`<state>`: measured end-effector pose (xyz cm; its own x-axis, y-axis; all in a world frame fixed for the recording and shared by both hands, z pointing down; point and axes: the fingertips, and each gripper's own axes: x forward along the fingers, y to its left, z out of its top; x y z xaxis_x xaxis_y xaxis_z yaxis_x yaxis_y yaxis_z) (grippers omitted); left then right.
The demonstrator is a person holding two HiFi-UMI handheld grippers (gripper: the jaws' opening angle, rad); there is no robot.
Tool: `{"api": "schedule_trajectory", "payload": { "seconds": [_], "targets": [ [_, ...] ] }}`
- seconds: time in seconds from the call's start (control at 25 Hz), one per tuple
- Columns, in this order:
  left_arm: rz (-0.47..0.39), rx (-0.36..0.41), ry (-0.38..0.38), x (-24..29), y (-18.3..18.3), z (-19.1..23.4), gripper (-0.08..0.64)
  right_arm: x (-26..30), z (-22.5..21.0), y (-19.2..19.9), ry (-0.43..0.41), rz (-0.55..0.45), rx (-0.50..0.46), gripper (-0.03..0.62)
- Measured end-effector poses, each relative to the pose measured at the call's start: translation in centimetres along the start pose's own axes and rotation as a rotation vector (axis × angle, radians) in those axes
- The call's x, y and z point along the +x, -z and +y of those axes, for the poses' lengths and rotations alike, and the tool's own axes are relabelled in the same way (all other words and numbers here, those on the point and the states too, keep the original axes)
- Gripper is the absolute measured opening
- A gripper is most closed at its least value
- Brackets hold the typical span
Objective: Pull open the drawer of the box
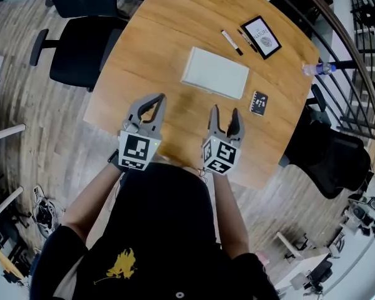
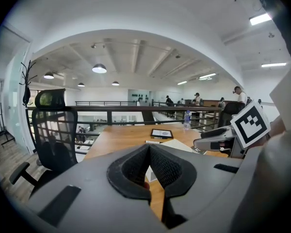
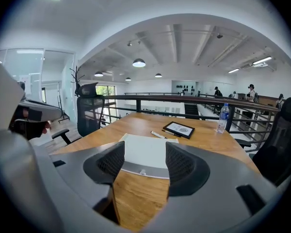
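We are at the approach, and the drawer is not yet touched. The box (image 1: 215,72) lies flat near the middle of the table (image 1: 162,36), its long side facing us. Two pens (image 1: 232,42) lie beyond it toward the far right corner, and a small black card (image 1: 258,102) sits just beside its right end.

Both tools hang over the table's near edge, well short of the box. The left gripper (image 1: 156,102) has its jaws together with nothing between them. The right gripper (image 1: 225,112) has its jaws apart and empty, and the box front is framed between them in the distance.

In the right gripper view the box's near face shows a grey drawer front (image 3: 128,168) with a small knob (image 3: 142,172). Next, we judge, the right gripper must go forward and down to that knob, close on it, and draw straight back toward the near edge. The left gripper could steady the box so it does not slide.
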<state>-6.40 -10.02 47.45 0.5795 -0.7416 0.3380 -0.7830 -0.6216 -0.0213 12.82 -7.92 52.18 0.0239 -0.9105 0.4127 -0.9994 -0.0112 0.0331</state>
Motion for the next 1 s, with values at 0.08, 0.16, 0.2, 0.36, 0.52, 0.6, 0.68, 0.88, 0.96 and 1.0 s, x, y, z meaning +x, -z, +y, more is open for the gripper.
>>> {"api": "schedule_trajectory", "payload": {
  "seconds": [0.08,0.16,0.2,0.36,0.52,0.6,0.68,0.88,0.96,1.0],
  "targets": [
    [0.015,0.003,-0.018,0.5,1.1,0.5,0.009,1.2,0.4,1.5,0.006,0.023,-0.007,0.249],
    [0.039,-0.014,-0.034,0.6,2.2,0.4,0.009,2.1,0.8,3.2,0.006,0.051,-0.005,0.245],
    [0.046,-0.028,-0.036,0.6,2.5,0.2,0.009,2.4,0.9,3.9,0.007,0.065,0.0,0.245],
    [0.043,-0.047,-0.016,0.4,2.6,-1.1,0.009,4.0,0.8,6.6,0.018,0.112,0.036,0.245],
    [0.043,-0.043,-0.003,0.4,2.4,-1.9,0.009,6.0,0.6,8.6,0.027,0.156,0.037,0.244],
    [0.047,-0.038,0.003,0.5,2.5,-2.1,0.009,7.0,0.7,9.4,0.028,0.171,0.01,0.236],
    [0.049,-0.039,0.003,0.6,2.8,-2.1,0.009,7.8,0.8,10.0,0.029,0.181,-0.01,0.225],
    [0.075,-0.059,-0.011,1.1,4.5,-1.7,0.009,9.4,1.3,11.4,0.019,0.214,-0.032,0.222],
    [0.086,-0.064,-0.012,1.2,5.0,-1.6,0.009,10.0,1.4,11.9,0.026,0.23,-0.037,0.212],
    [0.091,-0.064,-0.011,1.1,5.1,-1.6,0.009,10.2,1.5,11.9,0.031,0.24,-0.034,0.206]
  ]
}}
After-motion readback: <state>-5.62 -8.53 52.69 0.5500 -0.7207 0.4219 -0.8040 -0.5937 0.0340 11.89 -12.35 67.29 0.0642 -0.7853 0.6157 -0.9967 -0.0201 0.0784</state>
